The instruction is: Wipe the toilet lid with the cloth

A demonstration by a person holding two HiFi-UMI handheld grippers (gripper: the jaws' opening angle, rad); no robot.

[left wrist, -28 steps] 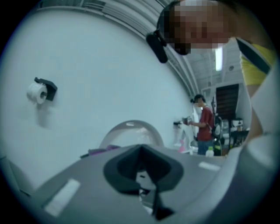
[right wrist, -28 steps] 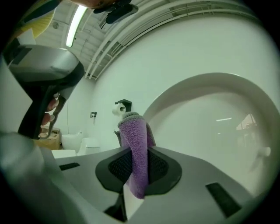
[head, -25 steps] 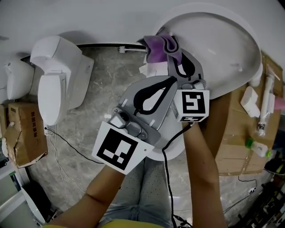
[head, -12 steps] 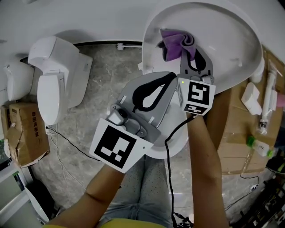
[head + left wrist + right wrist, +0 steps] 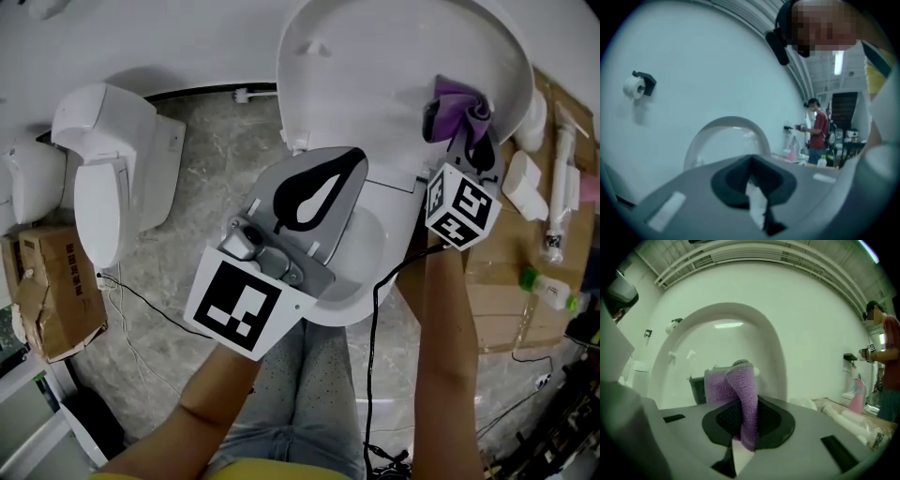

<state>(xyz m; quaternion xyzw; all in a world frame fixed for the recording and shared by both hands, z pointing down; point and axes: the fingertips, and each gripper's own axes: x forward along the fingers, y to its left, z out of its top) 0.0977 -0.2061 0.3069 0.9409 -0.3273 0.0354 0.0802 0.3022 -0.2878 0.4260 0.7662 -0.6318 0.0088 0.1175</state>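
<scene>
Left hand-held gripper (image 5: pixel 353 157): I see it clenched with nothing in it. In its own view the two jaws meet with only a thin sliver between them. It hangs over the near left of the toilet bowl (image 5: pixel 373 251), pointing towards the lid.

Right hand-held gripper (image 5: pixel 448 124): it grasps the purple cloth (image 5: pixel 458 99), which is pinched between the pads in a folded bunch that stands up past the jaw tips.

Purple cloth: it sits high on the right side of the toilet lid (image 5: pixel 375 66), up against its inner face and close to the rim.

Toilet lid: white and raised upright, it fills the top of my head view.

Second toilet (image 5: pixel 112 169): it stands on the marbled floor (image 5: pixel 225 159) at the left, well apart from the one I work on.

Cardboard box (image 5: pixel 47 291): it is at the far left edge, beside the second toilet.

Toilet-paper roll (image 5: pixel 633 87): it hangs on a wall holder, seen in the left gripper view.

Person (image 5: pixel 818 131): in a red top, standing far off in the background.
</scene>
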